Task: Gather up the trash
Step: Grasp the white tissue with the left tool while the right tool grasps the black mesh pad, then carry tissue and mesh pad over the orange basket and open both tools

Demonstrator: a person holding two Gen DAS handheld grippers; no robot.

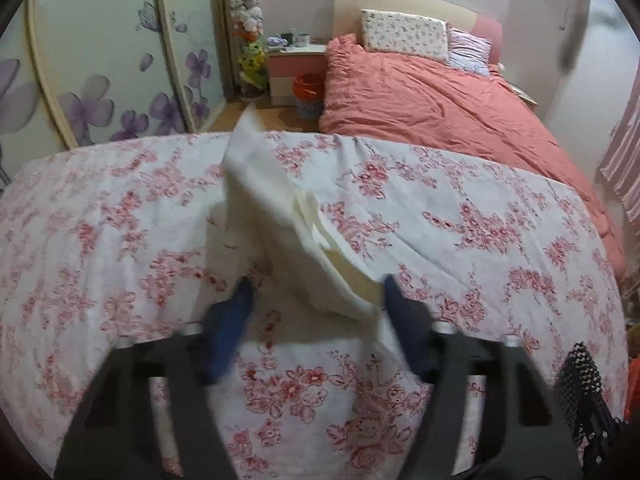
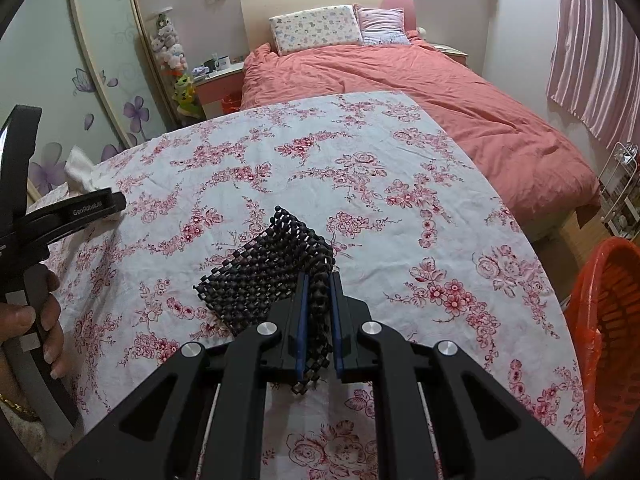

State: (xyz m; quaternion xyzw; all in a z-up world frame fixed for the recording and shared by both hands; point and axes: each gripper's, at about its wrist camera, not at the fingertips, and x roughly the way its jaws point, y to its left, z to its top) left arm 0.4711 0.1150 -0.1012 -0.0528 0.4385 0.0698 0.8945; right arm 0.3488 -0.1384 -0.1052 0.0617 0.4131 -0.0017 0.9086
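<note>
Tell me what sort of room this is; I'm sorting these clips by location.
A bedroom, most likely in a home. A bed with a salmon duvet and pillows stands against the far wall, a nightstand sits beside it, and a flower-printed sliding wardrobe lines the left side.

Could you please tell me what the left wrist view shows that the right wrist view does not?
Only the left wrist view shows the left gripper from behind, its fingers either side of the white tissue, not yet pressing it. Only the right wrist view shows the right gripper clamped on the black mesh mat, beside the orange basket. Both show the floral tablecloth and the pink bed.
</note>
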